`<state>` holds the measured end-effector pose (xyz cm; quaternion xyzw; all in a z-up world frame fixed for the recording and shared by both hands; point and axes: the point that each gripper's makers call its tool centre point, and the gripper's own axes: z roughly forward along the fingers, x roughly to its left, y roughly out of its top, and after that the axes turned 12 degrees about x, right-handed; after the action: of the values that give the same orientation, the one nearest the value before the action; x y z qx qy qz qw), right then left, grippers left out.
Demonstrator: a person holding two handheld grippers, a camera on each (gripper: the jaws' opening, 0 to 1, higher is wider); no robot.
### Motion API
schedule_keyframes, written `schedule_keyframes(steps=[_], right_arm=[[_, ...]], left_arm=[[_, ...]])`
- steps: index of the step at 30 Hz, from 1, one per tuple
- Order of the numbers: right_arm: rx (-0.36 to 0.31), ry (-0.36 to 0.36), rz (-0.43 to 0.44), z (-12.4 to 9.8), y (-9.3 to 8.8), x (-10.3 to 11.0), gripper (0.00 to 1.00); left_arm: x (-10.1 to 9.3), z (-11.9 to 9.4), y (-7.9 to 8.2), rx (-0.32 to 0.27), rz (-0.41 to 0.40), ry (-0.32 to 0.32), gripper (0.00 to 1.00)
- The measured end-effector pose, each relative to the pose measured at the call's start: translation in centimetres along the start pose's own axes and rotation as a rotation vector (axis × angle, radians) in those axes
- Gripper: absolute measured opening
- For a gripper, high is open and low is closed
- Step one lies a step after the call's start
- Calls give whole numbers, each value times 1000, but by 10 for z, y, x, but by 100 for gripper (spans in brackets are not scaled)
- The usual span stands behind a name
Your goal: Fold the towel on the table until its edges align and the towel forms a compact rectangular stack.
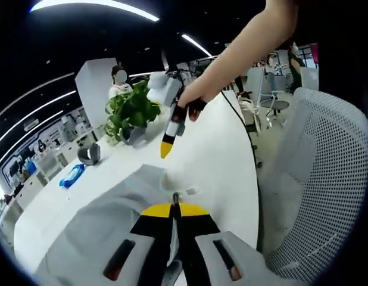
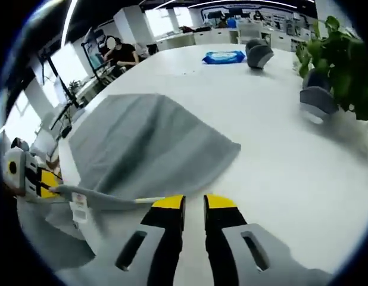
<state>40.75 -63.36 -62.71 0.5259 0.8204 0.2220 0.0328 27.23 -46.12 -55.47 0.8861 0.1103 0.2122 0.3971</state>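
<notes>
Through the left gripper view, my left gripper (image 1: 173,210) has its jaws pressed together on the near edge of the grey towel (image 1: 106,217), with the small white label (image 1: 185,192) poking out just past the tips. The towel spreads over the white bench (image 1: 220,155) below and to the left of me. Farther along, my right gripper (image 1: 167,146) hangs above the bench in a hand (image 1: 193,101), clear of the cloth; whether its jaws are parted I cannot tell from here. A potted plant (image 1: 131,113), a blue packet (image 1: 71,176) and a mesh chair (image 1: 327,179) stand around.

Through the right gripper view, my right gripper (image 2: 193,205) has its jaws a narrow gap apart with nothing between them, just beside a lifted towel edge (image 2: 103,199) that carries the label (image 2: 80,205). My left gripper (image 2: 35,179) holds that edge at the far left. The towel (image 2: 142,143) lies humped, one layer draped loosely, corners not matched.

I judge the folding barely begun: one edge is gripped, and the aligning and stacking are all left.
</notes>
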Motion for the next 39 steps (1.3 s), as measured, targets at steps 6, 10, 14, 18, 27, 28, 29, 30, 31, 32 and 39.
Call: schedule_keyframes(steps=[6,10,14,18,27,28,29,30,31,32,39], right_arm=[[22,-39,43,15,16,-27,11],[21,-62,42,24,32,-36,13],[-3,-69,58,34,49,-41,15],[-2,-64,52,44,57,-39,14],[16,-121,-22,52,62,-49,1],[18,-135,-39,52,62,-50,2],[27,-181,-71,51,62,-58,8],[25,-210,-104,51,62,-61,12],[20,-209,-110,51,63,-59,14],[20,-196,-100,51,62,-57,12],[30,-177,-78,53,61,-53,6]], left_arm=[[1,0,0,-3,-34,-9,2],[-2,1,1,-9,-50,-24,2],[-4,1,2,-19,-83,-45,2],[-3,2,0,-17,-94,-45,2],[-2,4,-7,-3,-96,-44,2],[-2,4,-7,-2,-96,-44,2],[-1,4,-7,-1,-98,-43,2],[-1,4,-7,0,-98,-42,2],[0,4,-8,-1,-101,-41,2],[0,4,-8,-2,-103,-41,2],[0,4,-7,-5,-111,-45,2]])
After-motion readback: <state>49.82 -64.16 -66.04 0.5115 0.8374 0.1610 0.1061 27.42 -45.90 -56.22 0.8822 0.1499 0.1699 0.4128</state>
